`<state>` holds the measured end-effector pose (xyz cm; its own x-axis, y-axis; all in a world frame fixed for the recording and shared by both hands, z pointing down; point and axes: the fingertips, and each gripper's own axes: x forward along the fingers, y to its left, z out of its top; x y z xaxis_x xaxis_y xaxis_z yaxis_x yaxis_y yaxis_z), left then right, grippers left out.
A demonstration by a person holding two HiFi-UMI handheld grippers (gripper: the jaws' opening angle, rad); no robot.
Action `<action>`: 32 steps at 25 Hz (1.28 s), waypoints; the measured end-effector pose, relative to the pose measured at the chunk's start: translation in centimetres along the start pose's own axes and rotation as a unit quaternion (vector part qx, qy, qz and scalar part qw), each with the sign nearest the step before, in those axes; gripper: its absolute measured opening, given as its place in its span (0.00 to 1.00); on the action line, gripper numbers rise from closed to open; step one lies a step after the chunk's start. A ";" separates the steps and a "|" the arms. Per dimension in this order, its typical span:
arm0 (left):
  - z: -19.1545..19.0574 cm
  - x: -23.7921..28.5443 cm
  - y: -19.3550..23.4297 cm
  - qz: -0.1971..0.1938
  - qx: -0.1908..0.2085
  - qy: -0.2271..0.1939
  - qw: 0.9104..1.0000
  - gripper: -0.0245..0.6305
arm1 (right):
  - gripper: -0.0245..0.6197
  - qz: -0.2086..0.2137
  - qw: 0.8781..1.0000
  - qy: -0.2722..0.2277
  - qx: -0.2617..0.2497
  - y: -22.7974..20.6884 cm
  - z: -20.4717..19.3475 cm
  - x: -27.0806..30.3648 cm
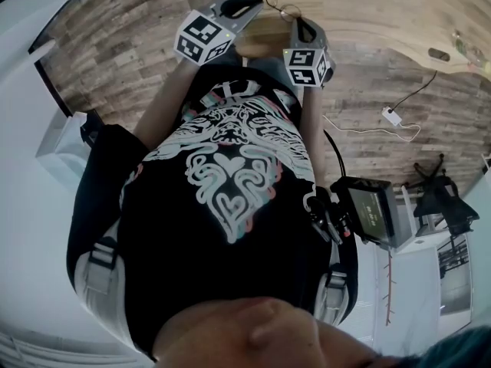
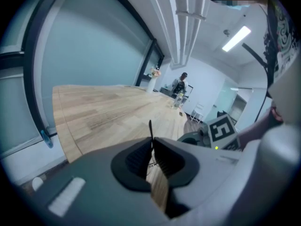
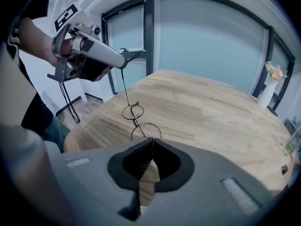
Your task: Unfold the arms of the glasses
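Wire glasses point(image 3: 136, 120), one pair, clamped between two grippers: left gripper point(image 2: 151, 142), right gripper point(image 3: 152, 142).

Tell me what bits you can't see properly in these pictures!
- Head view: the glasses are too small to show their hinges.
- Left gripper view: the left gripper hides the glasses with its own body, except one thin arm poking up between its shut jaws.
- Right gripper view: the right gripper covers the spot where it pinches the glasses.
- Left gripper view: things far along the table are too small to name.
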<state>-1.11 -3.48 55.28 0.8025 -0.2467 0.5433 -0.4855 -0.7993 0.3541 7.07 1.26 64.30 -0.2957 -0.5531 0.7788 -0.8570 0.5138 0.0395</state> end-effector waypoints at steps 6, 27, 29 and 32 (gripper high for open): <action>0.7 0.5 -0.3 -0.013 0.002 -0.003 1.000 0.04 | 0.04 -0.003 1.000 -0.011 -0.013 -0.1 0.8 -0.5; 1.6 0.8 -1.8 -0.039 0.004 -0.002 0.999 0.04 | 0.14 0.012 0.987 -0.013 -0.157 3.3 5.5 1.6; 1.7 0.7 -1.7 -0.040 0.004 -0.002 0.999 0.04 | 0.14 0.013 0.986 -0.012 -0.163 3.4 5.7 1.8; 1.9 0.7 -1.7 -0.042 0.004 -0.003 0.999 0.04 | 0.14 0.012 0.984 -0.009 -0.176 3.6 5.7 1.9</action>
<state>0.95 -3.35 53.65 0.8420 -0.1827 0.5076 -0.4145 -0.8213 0.3920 1.03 -1.69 62.36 -0.3236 -0.5476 0.7716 -0.6509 0.7207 0.2385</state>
